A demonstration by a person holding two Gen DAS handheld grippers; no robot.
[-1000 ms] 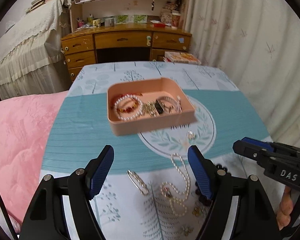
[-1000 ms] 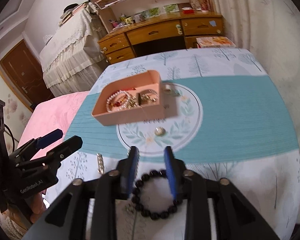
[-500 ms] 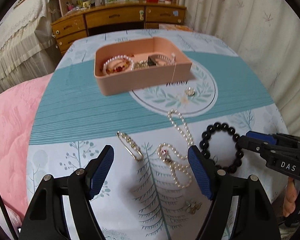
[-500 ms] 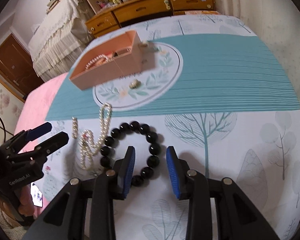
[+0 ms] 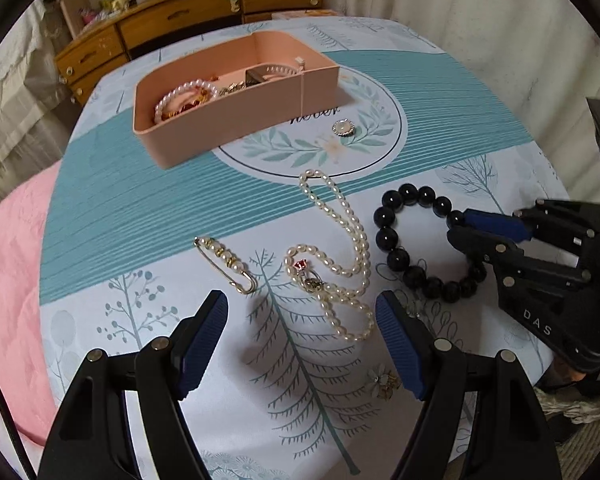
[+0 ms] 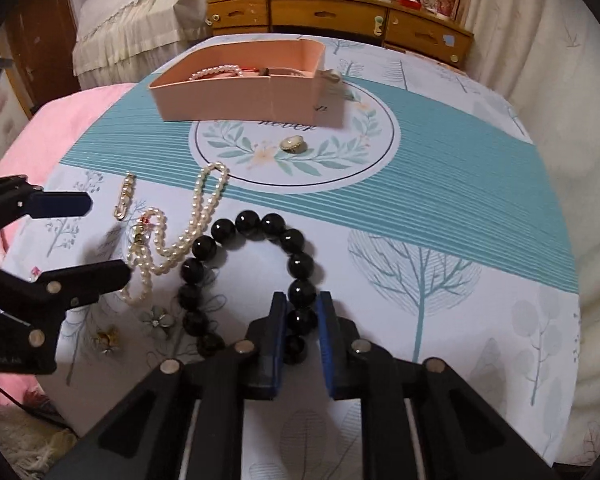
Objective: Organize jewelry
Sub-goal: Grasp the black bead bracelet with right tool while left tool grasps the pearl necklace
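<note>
A black bead bracelet (image 6: 244, 224) lies on the tablecloth; it also shows in the left wrist view (image 5: 404, 196). My right gripper (image 6: 302, 312) is closed around its near beads, pads touching them. My left gripper (image 5: 302, 320) is open and empty, just short of a white pearl necklace (image 5: 340, 240), which also shows in the right wrist view (image 6: 196, 216). A gold pearl pin (image 5: 226, 260) lies to the necklace's left. A round ring (image 5: 343, 128) sits on the circle print. The pink tray (image 5: 260, 100) holds a pearl bracelet and other pieces.
A flower brooch (image 5: 382, 380) lies near my left gripper's right finger; in the right wrist view (image 6: 156, 320) it sits beside a small gold piece (image 6: 106, 340). A pink bedspread (image 5: 8, 260) lies left. A wooden desk (image 6: 340, 16) stands behind.
Both grippers moved down and closer to the table. My right gripper narrowed from open over the black bracelet to closed on its near beads. The left gripper stayed open.
</note>
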